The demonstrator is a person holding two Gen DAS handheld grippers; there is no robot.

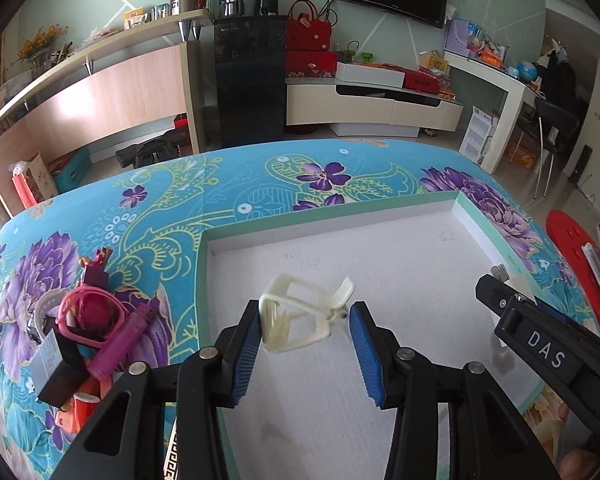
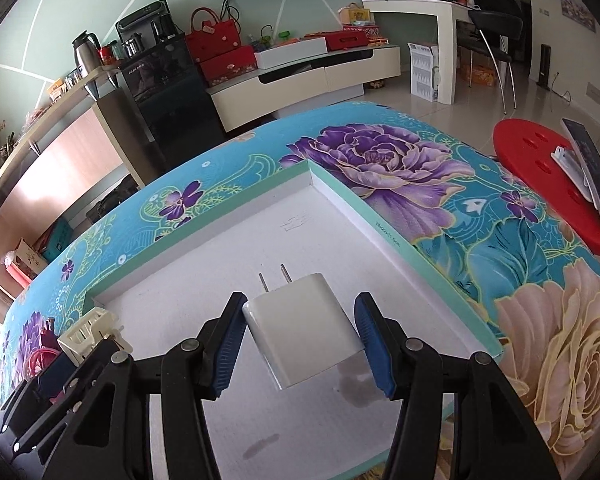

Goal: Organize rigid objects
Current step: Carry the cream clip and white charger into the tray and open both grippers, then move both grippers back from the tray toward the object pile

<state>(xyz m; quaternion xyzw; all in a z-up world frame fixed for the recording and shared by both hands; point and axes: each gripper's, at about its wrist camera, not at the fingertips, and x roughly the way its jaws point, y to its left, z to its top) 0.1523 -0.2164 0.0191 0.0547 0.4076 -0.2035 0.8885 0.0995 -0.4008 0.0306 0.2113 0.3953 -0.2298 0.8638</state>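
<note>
White charger (image 2: 305, 325) sits clamped between the right gripper's (image 2: 302, 340) fingers (image 2: 370, 340).

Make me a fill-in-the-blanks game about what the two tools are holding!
The right tool holds a white ____ with two metal prongs.
The left tool holds a cream-coloured plastic ____.
Both hang over a shallow box whose inside is ____.
The tablecloth shows purple ____.

Missing words: charger; clip; white; flowers
</note>
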